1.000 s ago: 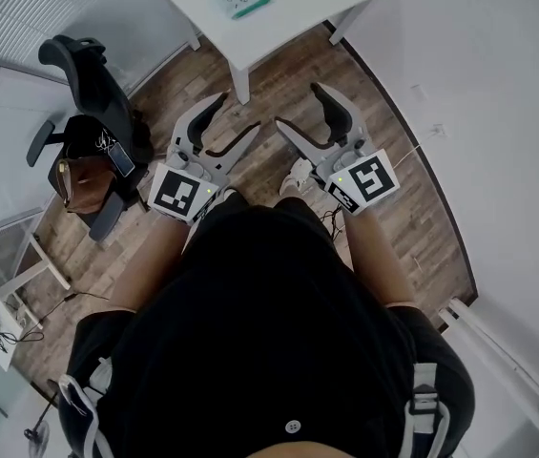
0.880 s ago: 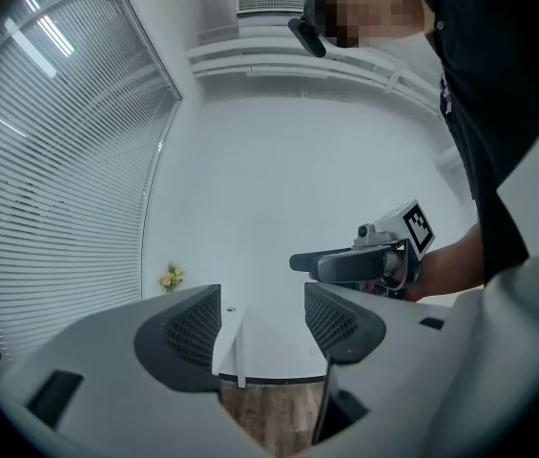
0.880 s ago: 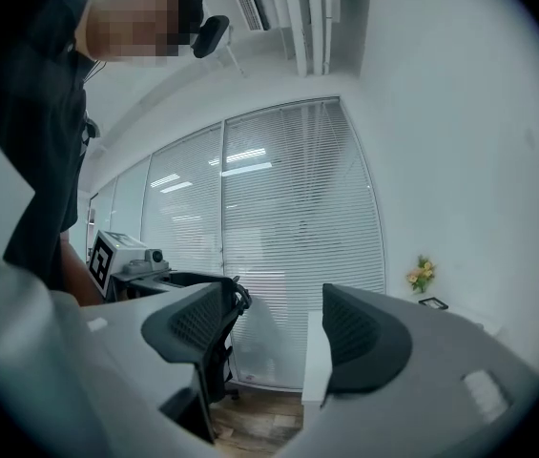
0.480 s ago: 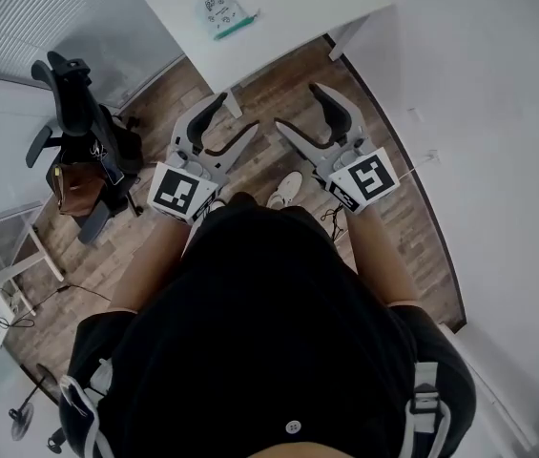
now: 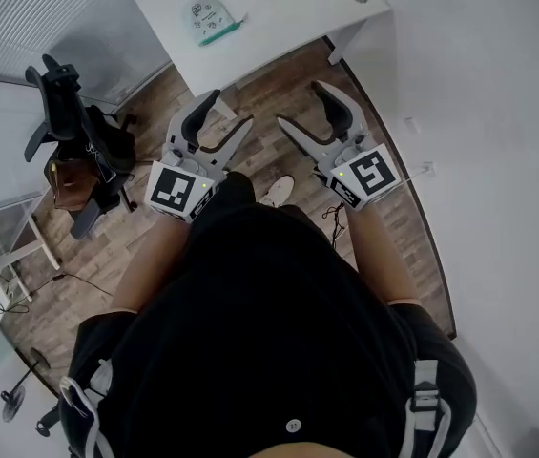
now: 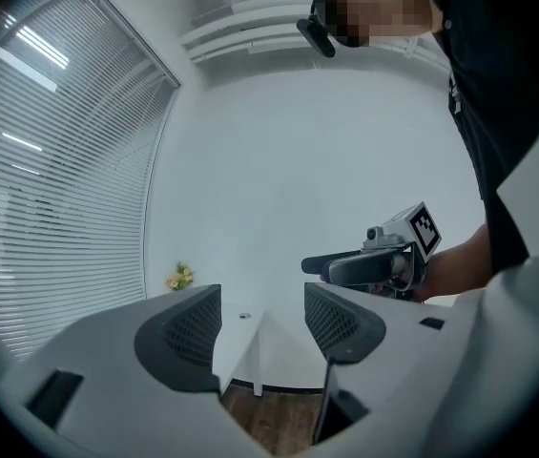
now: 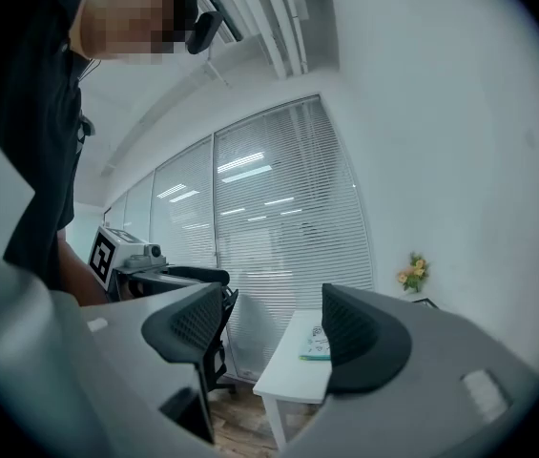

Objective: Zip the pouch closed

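Head view, looking steeply down on a standing person in dark clothes. Compared with a second ago, more of the white worktop (image 5: pixel 283 8) shows at the top, and the pouch (image 5: pixel 210 17) lies further left in the picture, flat near the worktop's front edge, its green zip edge facing the person.

Both tools are held out over the wooden floor (image 5: pixel 269 93), short of the worktop and well apart from the pouch, as before. The left hand-held gripper (image 5: pixel 229 111) has its jaws spread wide with nothing between them. The right hand-held gripper (image 5: pixel 300 105) is also spread wide and empty. Its own view frames the pouch on the worktop in the gap between its jaws.

A white wall (image 5: pixel 498 113) runs close along the right side. A black office chair (image 5: pixel 69 113) stands to the left, leaving a strip of bare floor leading to the worktop's front edge. Window blinds (image 5: pixel 31 12) lie behind its left end.
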